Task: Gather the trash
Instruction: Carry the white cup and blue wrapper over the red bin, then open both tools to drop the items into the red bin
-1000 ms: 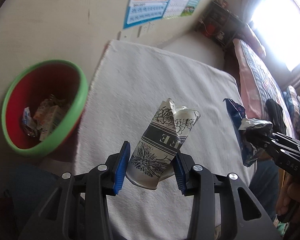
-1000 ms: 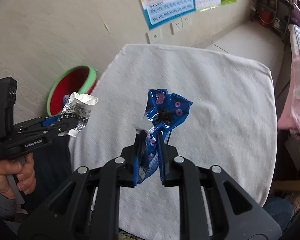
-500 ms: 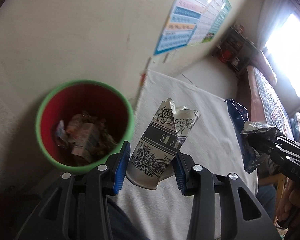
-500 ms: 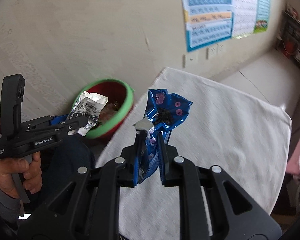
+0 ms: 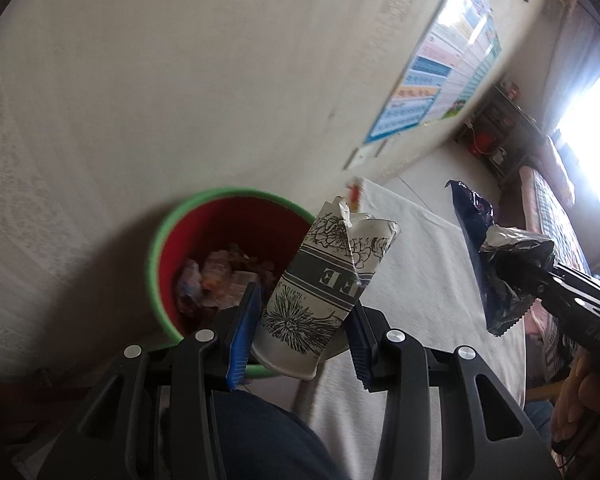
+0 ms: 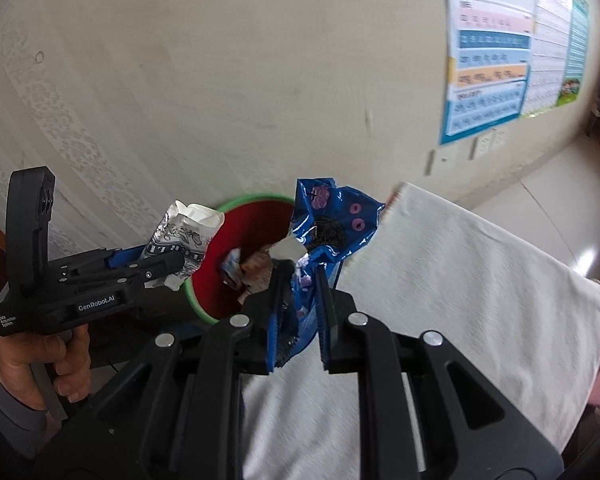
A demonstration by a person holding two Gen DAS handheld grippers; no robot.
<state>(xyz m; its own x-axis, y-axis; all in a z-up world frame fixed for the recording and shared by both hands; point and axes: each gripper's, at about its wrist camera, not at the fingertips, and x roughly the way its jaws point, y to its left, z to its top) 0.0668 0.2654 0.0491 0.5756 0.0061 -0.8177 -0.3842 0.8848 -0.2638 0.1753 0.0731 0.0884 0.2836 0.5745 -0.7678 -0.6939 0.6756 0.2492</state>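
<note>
Both tools are loaded. Left tool (image 5: 302,330) has its blue pads pressed against the sides of a crumpled paper cup (image 5: 328,280), a white one with a dark floral print, mouth crushed and tilted toward one o'clock. Right tool (image 6: 298,312) is pinched nearly closed on the lower end of a blue snack wrapper (image 6: 328,232), whose torn, silver-lined top fans out toward twelve o'clock above the tips.

In the left wrist view the bin (image 5: 160,252), green-rimmed and red inside, sits at about ten o'clock of the cup, partly behind it, and the cup's base overlaps the bin's near rim. Several pieces of wrapper trash (image 5: 216,276) already lie at the bin's bottom. In the right wrist view the same bin lies at eleven o'clock of the wrapper, with the left tool and cup at nine o'clock, nearer the bin's far rim. The white cloth-covered surface (image 6: 480,272) stretches away toward three o'clock, and the part in view carries no loose litter.

My judgement: collecting is well advanced. Earlier pieces are binned, and the last two visible items are lifted and near the bin's mouth. What is left is releasing each over the opening, the cup likely first. Whether more trash lies outside these views cannot be told.
</note>
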